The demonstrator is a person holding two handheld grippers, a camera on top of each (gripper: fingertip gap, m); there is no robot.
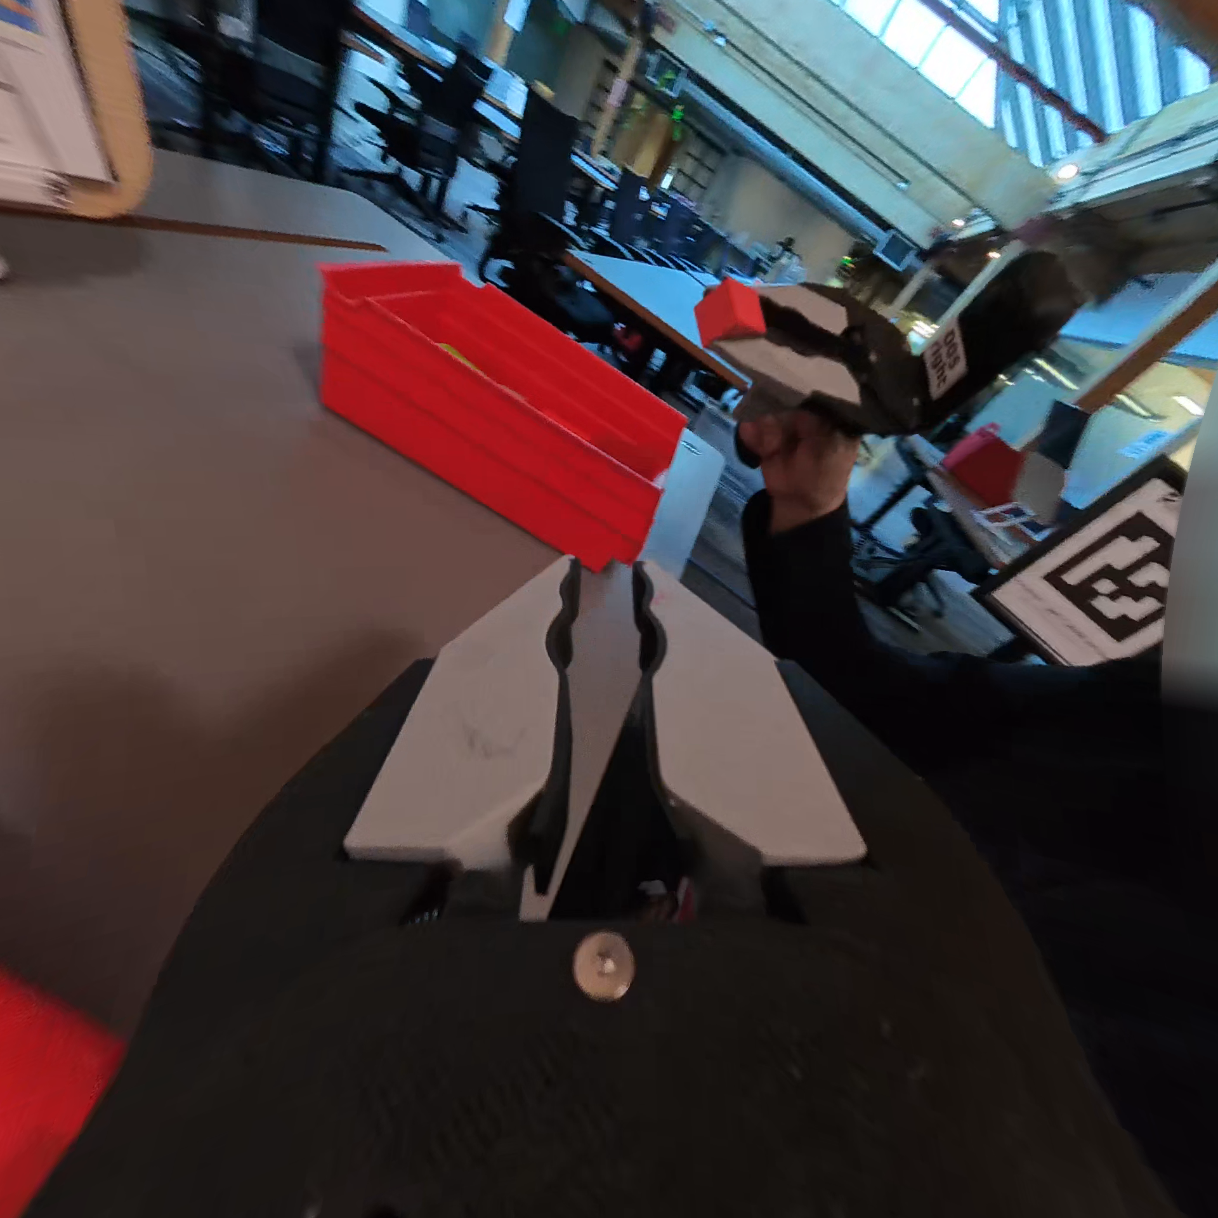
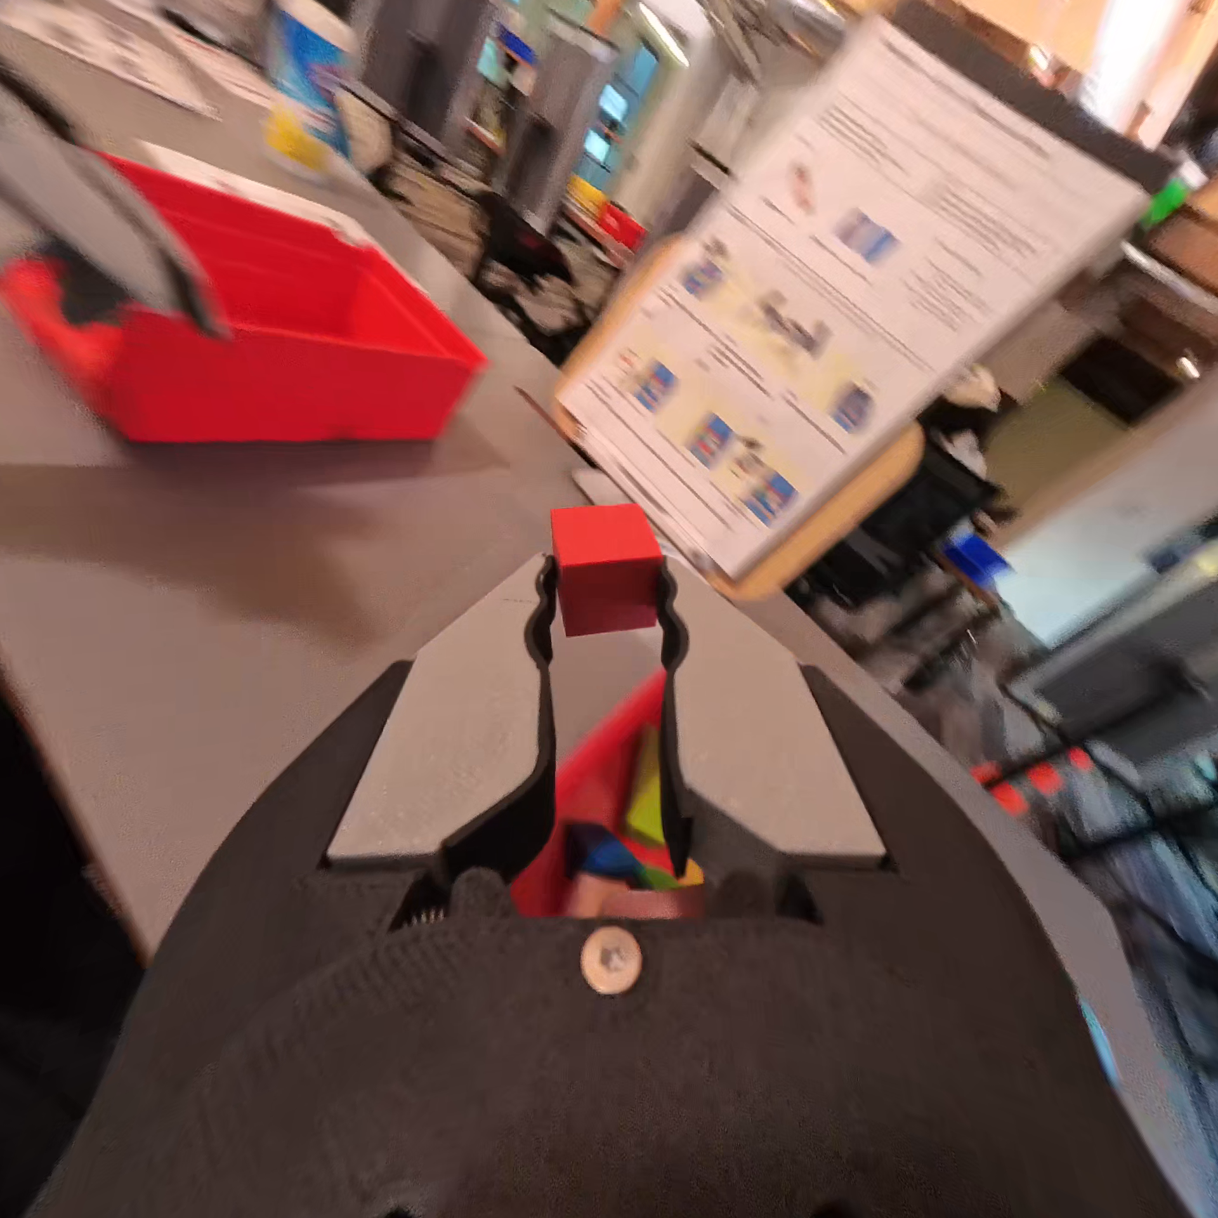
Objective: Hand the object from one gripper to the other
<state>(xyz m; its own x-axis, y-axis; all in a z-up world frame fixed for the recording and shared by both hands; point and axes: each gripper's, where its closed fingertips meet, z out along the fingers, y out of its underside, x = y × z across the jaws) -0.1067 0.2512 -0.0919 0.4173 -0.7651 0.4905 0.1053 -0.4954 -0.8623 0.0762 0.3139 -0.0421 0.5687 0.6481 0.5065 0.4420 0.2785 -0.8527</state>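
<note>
My right gripper (image 2: pixel 605 586) is shut on a small red cube (image 2: pixel 606 573), gripped at the fingertips and held in the air above the grey table (image 2: pixel 198 593). In the left wrist view the right gripper (image 1: pixel 738 323) and the red cube (image 1: pixel 728 315) show at the upper right, held by a hand in a dark sleeve. My left gripper (image 1: pixel 603 577) has a narrow gap between its fingers with nothing in it, and sits low by the corner of a red bin (image 1: pixel 488 422). One of its fingers (image 2: pixel 99 211) shows at the far left of the right wrist view.
The red bin (image 2: pixel 283 329) stands on the table. A second red bin with several coloured blocks (image 2: pixel 619 824) lies under my right gripper. A poster board (image 2: pixel 824 296) stands at the table's edge. A black-and-white marker board (image 1: pixel 1107 580) stands to the right. The tips of one gripper are about 20 cm away from the tips of the other.
</note>
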